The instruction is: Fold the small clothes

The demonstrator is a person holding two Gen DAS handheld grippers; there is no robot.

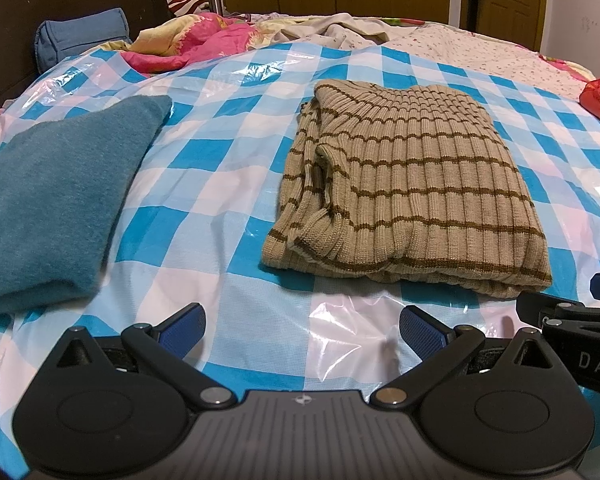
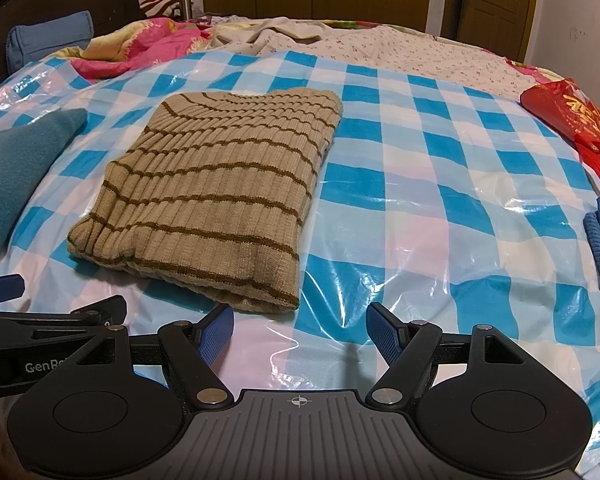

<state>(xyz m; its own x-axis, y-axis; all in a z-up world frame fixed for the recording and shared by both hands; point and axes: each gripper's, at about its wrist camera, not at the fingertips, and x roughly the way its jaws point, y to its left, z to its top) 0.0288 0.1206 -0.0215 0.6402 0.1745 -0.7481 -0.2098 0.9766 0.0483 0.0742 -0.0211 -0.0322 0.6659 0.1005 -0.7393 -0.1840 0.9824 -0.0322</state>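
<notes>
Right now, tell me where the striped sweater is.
The striped sweater lies folded on the checked plastic sheet, ahead of both open grippers, right of the teal cloth.

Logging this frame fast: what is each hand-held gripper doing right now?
Left hand-held gripper: open, holding nothing, just short of the sweater.
Right hand-held gripper: open, holding nothing.
</notes>
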